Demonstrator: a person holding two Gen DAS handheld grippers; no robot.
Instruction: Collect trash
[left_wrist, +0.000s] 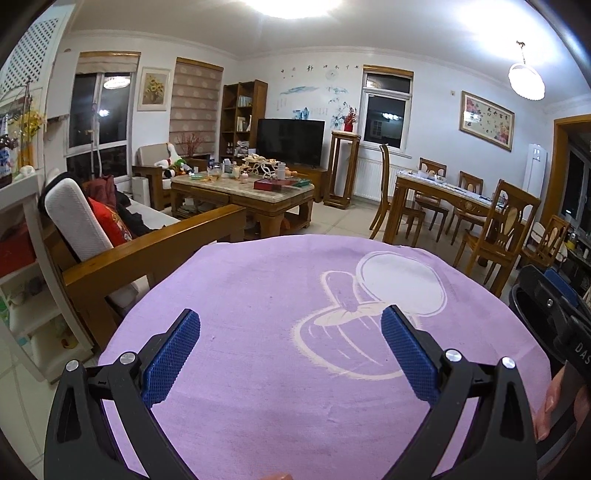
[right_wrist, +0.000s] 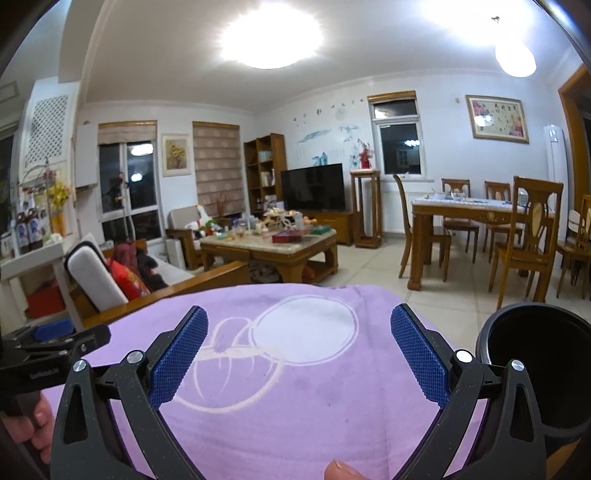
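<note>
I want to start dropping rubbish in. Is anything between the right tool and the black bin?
Nothing visible. The black bin stands open just right of the right tool, which hangs open over bare purple cloth. No trash shows on it.

A purple cloth (left_wrist: 280, 332) with a pale cartoon print covers the near surface. Beyond it stands a wooden sofa (left_wrist: 155, 254) carrying a white cushion (left_wrist: 79, 214) and a red pillow (left_wrist: 110, 221). A cluttered coffee table (left_wrist: 243, 192) sits before a dark television (left_wrist: 290, 142). A bookshelf (left_wrist: 242, 114) stands left of the television. A dining table (right_wrist: 469, 212) with wooden chairs (right_wrist: 528, 236) occupies the right.
</note>
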